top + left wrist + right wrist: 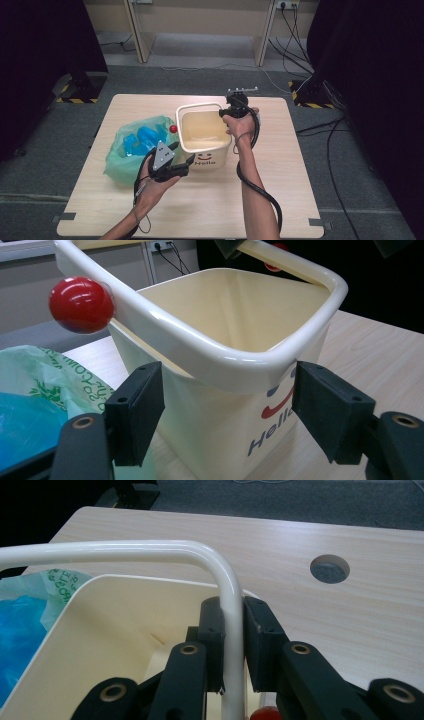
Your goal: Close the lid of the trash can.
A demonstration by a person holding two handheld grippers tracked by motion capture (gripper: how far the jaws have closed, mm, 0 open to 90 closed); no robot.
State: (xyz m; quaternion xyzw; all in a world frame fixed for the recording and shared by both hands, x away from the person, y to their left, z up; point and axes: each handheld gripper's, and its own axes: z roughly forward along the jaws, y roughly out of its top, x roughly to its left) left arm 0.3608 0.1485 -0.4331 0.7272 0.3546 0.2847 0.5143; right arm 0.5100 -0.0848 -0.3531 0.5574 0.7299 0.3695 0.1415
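Observation:
A cream bucket with "Hello" and a smile printed on its front stands mid-table. Its white bail handle is raised, and my right gripper is shut on it near the bend, over the bucket's far right corner. A red knob marks the handle pivot on the left wall. My left gripper is open at the bucket's near left corner. Its jaws stand on either side of that corner just below the rim, and I see no pad pressing on it.
A green plastic bag holding something blue lies just left of the bucket, beside my left hand. The table has a round cable hole. Cables run over the floor to the right of the table.

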